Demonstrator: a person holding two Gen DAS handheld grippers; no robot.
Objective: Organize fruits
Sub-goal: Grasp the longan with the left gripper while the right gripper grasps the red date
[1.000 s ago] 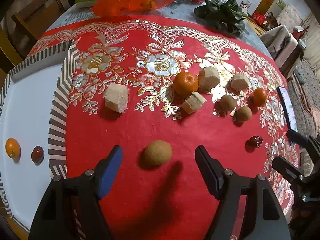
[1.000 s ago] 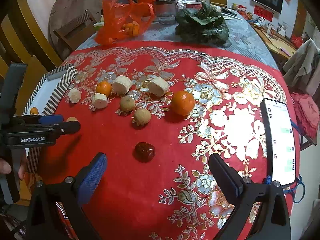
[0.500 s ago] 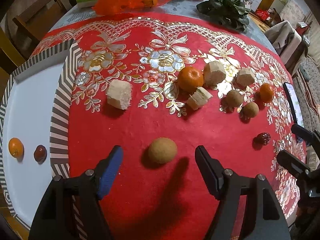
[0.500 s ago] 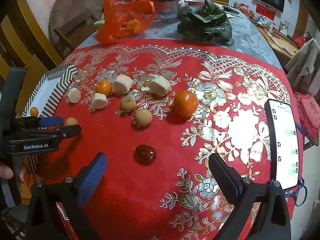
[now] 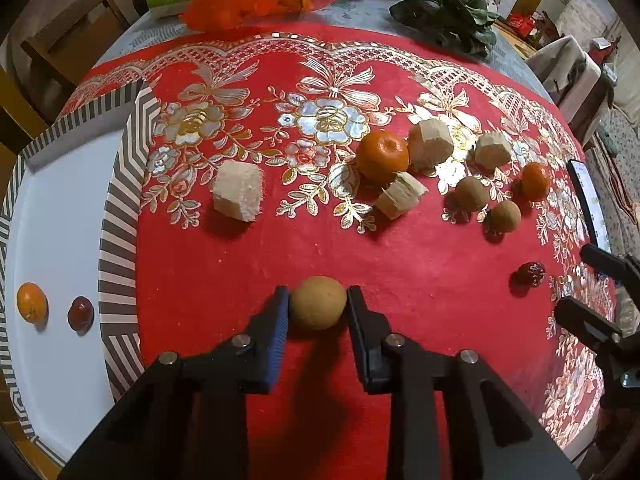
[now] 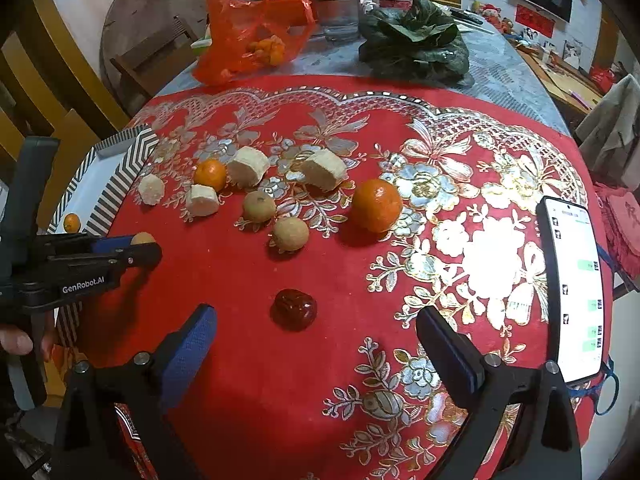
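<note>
Tablecloth (image 5: 248,280) red, gold floral (grey table (image 6: 504,76) beyond); chairs (image 6: 156,56) behind.

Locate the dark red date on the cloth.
In the right wrist view the red date lies on the red tablecloth, centred ahead of the right gripper, whose closing jaws are clear of it; nearest neighbour is a brown longan.
</note>
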